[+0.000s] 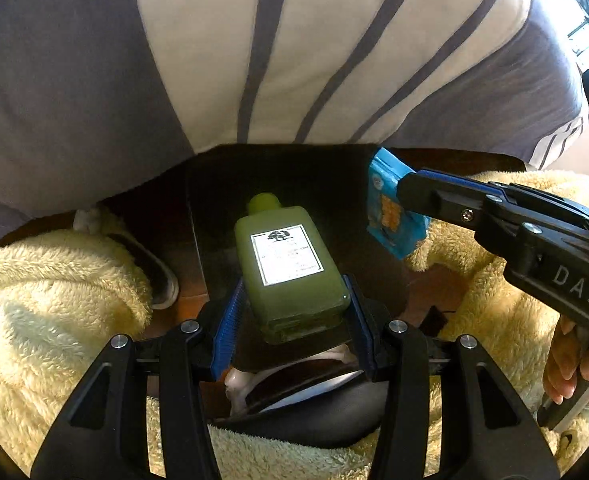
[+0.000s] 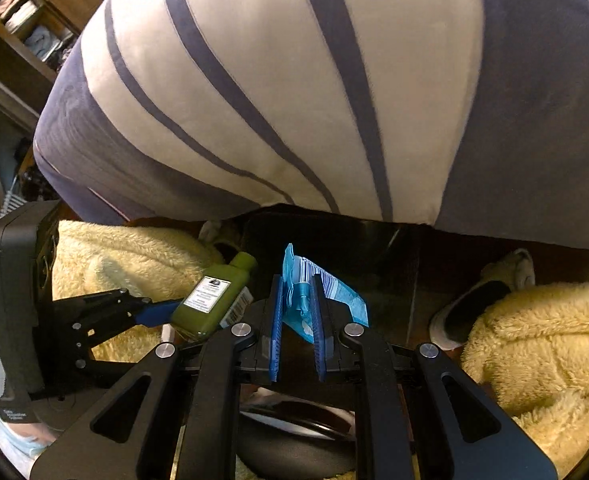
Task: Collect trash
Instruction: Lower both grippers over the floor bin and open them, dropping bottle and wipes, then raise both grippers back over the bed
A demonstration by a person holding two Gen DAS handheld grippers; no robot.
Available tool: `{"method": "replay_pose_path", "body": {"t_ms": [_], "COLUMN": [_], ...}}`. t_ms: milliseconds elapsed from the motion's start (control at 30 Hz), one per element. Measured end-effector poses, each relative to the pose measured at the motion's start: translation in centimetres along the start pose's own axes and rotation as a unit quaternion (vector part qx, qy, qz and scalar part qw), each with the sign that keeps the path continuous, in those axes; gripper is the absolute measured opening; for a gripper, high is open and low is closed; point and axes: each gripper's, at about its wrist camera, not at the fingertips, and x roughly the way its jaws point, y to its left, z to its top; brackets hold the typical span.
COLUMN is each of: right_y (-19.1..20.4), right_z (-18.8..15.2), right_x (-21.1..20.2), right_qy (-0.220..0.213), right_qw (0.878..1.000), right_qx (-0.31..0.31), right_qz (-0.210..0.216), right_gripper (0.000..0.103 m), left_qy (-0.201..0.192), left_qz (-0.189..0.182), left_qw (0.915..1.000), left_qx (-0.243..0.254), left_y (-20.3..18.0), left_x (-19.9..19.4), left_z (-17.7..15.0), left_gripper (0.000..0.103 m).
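Two tools work side by side here, each with a piece of trash in its grip. Our left tool stands about half open, its blue pads pressed to the sides of a green bottle with a white label and a lighter green cap; the bottle points away from the camera, cap tilted upward. Our right tool is closed as far as it goes on a crumpled blue wrapper, which sticks up and out between its fingers. In the left wrist view the wrapper hangs just to the right of the bottle, the two apart. Both items are held in the air above a dark floor, between our legs in fluffy yellow trousers. A white slipper shows at the foot on the right of the right wrist view. Our striped cream and grey shirt fills the upper half of both views. Below the tools sits a dark round object that we cannot identify. A bare hand grips the right tool's handle.
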Motion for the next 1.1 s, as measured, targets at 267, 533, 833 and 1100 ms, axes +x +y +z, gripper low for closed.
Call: {"method": "replay_pose_path", "body": {"t_ms": [267,533,833,1100], "right_y": [-0.9,-1.8,-2.4,0.1], "right_z": [0.4,0.7,1.3,3.3], "right_x": [0.4,-2.3,-6.8,-12.6], "right_qy": [0.002,-0.052,-0.120,-0.206], "right_qw": [1.000,0.994,0.983,0.964], "right_qx": [0.009,0.020,0.018,-0.035], "right_qz": [-0.019,-0.090,-0.134,-0.162], "right_gripper": [0.049,0.092,0.098,0.098], "left_qy": [-0.007,-0.036,-0.105,-0.183], "left_qz": [0.000,0.026,0.039,0.062], "left_qw": [1.0000,0.9990,0.9937,0.9811], "left_qx": [-0.005,-0.004,0.005,0.013], "left_y": [0.8,0.8,0.5,0.0], "left_x": [0.3,-1.5,-5.7,-11.7], "left_z": [-0.2,0.2,1.1,2.4], "left_gripper": [0.053,0.077,0.090,0.090]}}
